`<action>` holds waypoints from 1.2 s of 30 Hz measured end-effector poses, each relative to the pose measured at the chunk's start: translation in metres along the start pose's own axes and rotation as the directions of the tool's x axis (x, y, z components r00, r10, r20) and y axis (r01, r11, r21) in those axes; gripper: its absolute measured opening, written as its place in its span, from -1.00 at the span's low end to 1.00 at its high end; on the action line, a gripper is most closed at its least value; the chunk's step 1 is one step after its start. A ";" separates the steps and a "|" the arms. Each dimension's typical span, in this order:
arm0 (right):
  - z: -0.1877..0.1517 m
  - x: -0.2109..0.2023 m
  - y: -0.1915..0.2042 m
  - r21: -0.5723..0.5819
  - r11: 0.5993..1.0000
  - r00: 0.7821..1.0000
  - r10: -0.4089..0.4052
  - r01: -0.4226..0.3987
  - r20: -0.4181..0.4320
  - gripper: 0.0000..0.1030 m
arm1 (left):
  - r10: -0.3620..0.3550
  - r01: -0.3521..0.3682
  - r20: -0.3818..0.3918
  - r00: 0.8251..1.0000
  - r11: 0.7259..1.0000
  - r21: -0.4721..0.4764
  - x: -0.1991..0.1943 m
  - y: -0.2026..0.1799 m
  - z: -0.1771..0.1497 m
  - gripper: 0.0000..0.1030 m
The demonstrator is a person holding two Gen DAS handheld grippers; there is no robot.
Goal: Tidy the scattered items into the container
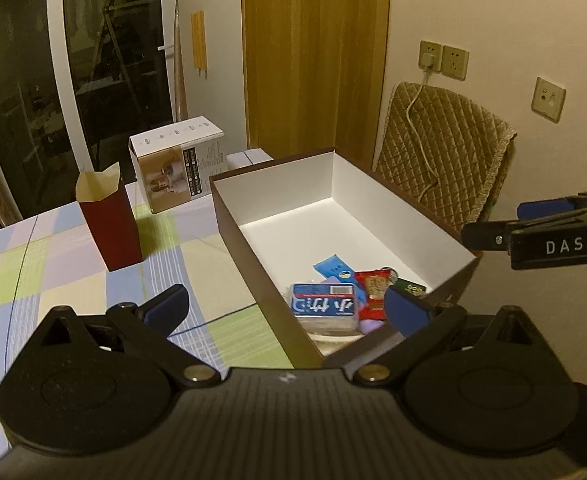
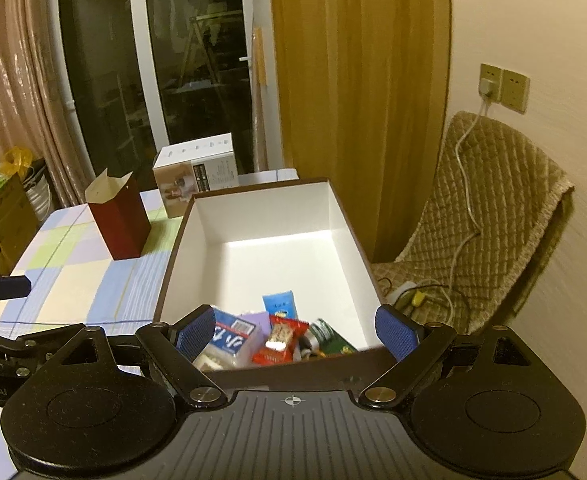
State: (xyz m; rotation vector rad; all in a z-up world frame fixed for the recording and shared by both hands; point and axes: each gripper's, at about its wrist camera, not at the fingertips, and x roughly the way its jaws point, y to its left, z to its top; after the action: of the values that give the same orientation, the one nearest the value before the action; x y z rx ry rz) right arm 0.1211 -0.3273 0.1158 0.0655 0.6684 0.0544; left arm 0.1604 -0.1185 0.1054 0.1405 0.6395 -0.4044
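A brown box with a white inside (image 1: 349, 216) (image 2: 261, 216) stands on the checked tablecloth. Its near end holds a blue-and-white tissue pack (image 1: 323, 306) (image 2: 231, 338), a red snack packet (image 1: 373, 292) (image 2: 281, 340), a blue sachet (image 1: 333, 268) (image 2: 280, 304), a green packet (image 2: 331, 338) and a purple item (image 1: 371, 325). My left gripper (image 1: 287, 306) is open and empty, straddling the box's near left wall. My right gripper (image 2: 297, 330) is open and empty above the box's near end. It also shows at the right edge of the left wrist view (image 1: 541, 232).
A dark red open paper carton (image 1: 109, 220) (image 2: 119, 220) stands on the table left of the box. A white product box (image 1: 177, 168) (image 2: 195, 172) stands behind it. A chair with a quilted cover (image 1: 445, 168) (image 2: 489, 216) is right of the table.
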 end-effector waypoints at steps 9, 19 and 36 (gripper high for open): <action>-0.020 -0.030 0.001 0.029 1.000 1.000 0.002 -0.002 -0.011 0.79 | 0.002 -0.005 -0.033 0.999 0.996 -0.084 -0.030 -0.017 -0.014 0.98; -0.034 -0.049 0.003 0.034 0.999 0.999 0.004 -0.003 -0.039 0.79 | 0.026 -0.033 -0.059 0.998 0.993 -0.117 -0.053 -0.039 -0.025 0.98; -0.048 -0.063 -0.003 0.048 0.999 0.997 -0.012 0.016 -0.077 0.79 | 0.081 -0.096 -0.092 0.992 0.980 -0.173 -0.058 -0.048 -0.041 0.98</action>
State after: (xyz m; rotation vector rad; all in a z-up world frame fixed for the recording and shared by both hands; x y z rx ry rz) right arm 0.0423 -0.3331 0.1167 0.1060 0.7467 0.0273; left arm 0.0758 -0.1332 0.1082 0.0160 0.7466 -0.2551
